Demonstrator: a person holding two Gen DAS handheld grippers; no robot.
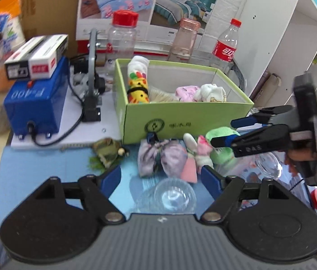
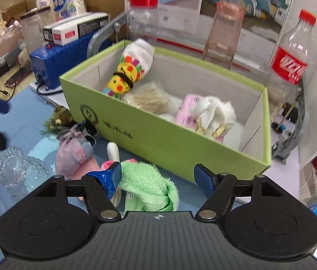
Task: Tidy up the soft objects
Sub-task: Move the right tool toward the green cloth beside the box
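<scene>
1. The left claw (image 1: 161,175) is open and holds nothing. A clear cup (image 1: 169,196) lies right under it, and the purple pouch (image 1: 158,157) lies just ahead, in front of the green box (image 1: 181,117).
2. The pouch's long side runs left to right, so both fingers could fit around it.
3. The green towel (image 2: 147,184) lies between the fingers of the right claw (image 2: 158,177). That claw is open; only its left finger seems to touch the towel.
4. The right claw is nearer the towel. The left claw is nearer the pouch.
5. The box stands just behind both, with 4 or so soft things inside already. I think its front wall is in the way, so a lift comes first.
6. A pink bunny (image 1: 200,148) lies between the pouch and the towel, touching both.
</scene>
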